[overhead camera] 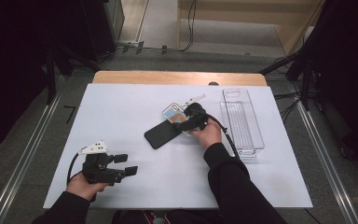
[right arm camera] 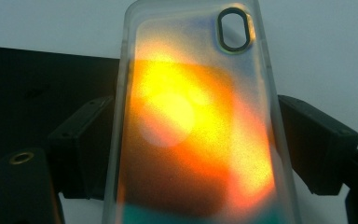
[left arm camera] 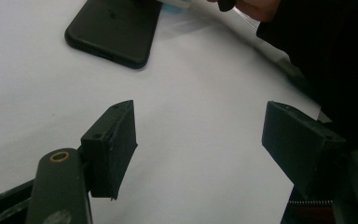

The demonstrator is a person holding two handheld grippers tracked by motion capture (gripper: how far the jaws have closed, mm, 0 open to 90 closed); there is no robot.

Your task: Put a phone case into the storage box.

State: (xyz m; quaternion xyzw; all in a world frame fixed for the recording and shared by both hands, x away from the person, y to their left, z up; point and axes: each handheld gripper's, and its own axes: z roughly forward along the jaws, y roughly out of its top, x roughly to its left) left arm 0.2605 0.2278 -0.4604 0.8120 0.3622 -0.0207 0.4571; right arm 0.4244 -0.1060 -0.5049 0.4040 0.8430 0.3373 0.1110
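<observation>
The right hand-held gripper [right arm camera: 186,154] clasps the translucent orange phone case [right arm camera: 191,121] across its width; its long axis runs away from the jaws, camera cutout [right arm camera: 234,29] far (no readable writing). The left hand-held gripper [left arm camera: 200,149] gapes empty.

L gripper [overhead camera: 126,164] sits low at the near-left of the high view, held by the L hand [overhead camera: 85,185], jaws pointing right and standing well apart, nothing between them; cable loops off its left side. L forearm comes in at the bottom-left corner. R gripper [overhead camera: 182,122] is out past mid-table, R hand [overhead camera: 208,134] wrapped round its body, dark-sleeved forearm angling up from bottom centre. R jaws sit against both sides of what's between them.
</observation>
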